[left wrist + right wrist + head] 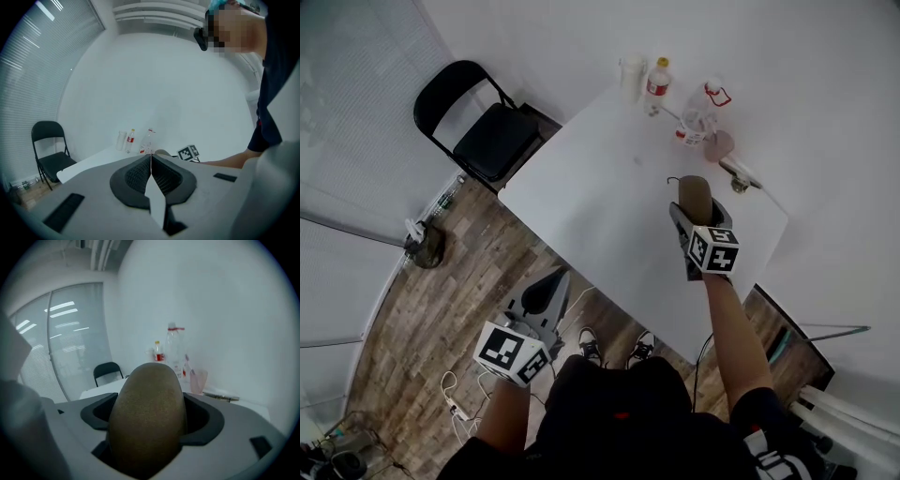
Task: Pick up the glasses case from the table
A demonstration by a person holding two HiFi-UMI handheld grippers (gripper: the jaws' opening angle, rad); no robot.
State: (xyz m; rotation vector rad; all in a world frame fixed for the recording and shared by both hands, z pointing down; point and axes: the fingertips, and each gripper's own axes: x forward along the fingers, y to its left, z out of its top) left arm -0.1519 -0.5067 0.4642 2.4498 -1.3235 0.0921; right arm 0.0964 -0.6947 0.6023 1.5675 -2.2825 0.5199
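Observation:
The brown, oval glasses case sits between the jaws of my right gripper, over the right part of the white table. In the right gripper view the case fills the gap, with the dark pads against its sides; the table top shows behind it. My left gripper hangs off the table's near edge, over the wooden floor. Its pads meet with nothing between them.
At the table's far end stand a white cup, a red-labelled bottle, a clear bottle and a pink cup. A white tool lies beside them. A black folding chair stands left of the table.

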